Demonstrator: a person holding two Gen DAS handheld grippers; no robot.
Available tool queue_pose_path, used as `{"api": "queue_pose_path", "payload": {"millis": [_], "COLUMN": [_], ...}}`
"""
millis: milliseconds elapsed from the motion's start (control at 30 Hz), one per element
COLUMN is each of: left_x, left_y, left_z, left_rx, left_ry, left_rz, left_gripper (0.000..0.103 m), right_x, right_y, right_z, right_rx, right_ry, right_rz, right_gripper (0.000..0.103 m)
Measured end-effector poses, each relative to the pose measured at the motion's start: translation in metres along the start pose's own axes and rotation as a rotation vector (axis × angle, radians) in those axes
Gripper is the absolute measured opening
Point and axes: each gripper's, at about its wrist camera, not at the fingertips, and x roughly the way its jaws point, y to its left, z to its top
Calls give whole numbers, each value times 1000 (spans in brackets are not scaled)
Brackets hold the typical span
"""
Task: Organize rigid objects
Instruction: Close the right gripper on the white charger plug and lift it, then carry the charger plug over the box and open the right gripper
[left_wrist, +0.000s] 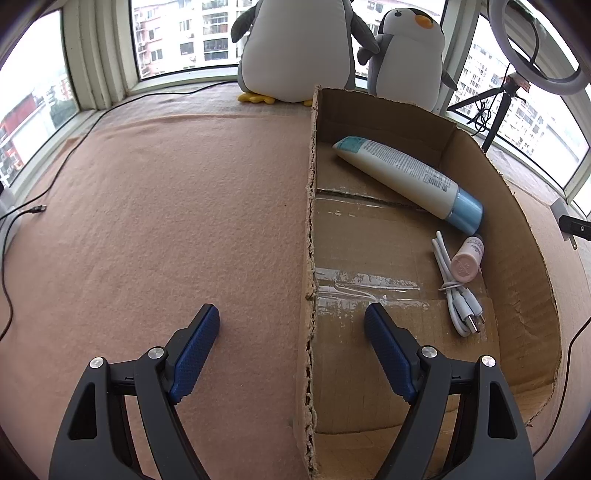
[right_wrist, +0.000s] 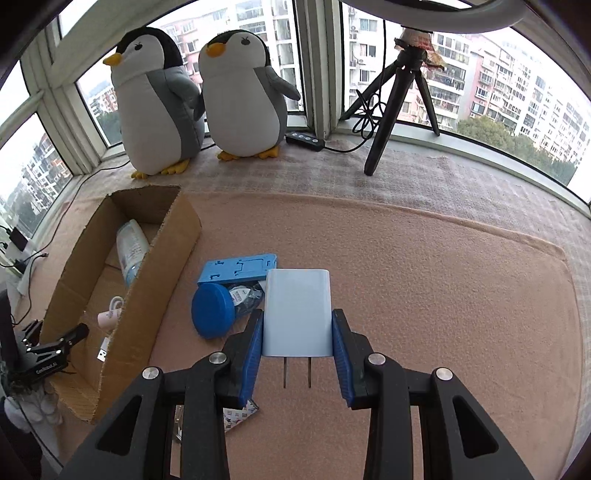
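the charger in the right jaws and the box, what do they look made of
The charger: looks like smooth pale-blue plastic with a soft sheen and rounded edges; its two prongs look like bare metal. The right gripper is shut on it. The box: brown corrugated cardboard, matte, with ragged torn edges and clear glossy tape along its floor seams.

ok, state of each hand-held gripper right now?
Left hand-held gripper: open, empty, over the cardboard box edge.
Right hand-held gripper: shut on the pale blue plug adapter.
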Motion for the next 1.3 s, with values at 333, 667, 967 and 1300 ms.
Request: {"api": "queue_pose_path", "payload": {"millis": [333,667,967,1300], "left_x": [0,0,0,0], "left_y": [0,0,0,0], "left_z": [0,0,0,1], "left_rx": [2,1,2,2], "left_ry": [0,0,0,-1], "left_rz": [1,0,0,1], "left_gripper": [82,82,82,82], "right_x": [-25,0,19,19], "right_y": [98,166,185,185], "right_z": [13,6,4,5], "right_rx": [-168,-259,-278,-269], "right_ry": [-63,-24,15,-13], "right_rz": [128,193,202,212], "right_gripper": [32,32,32,63]}}
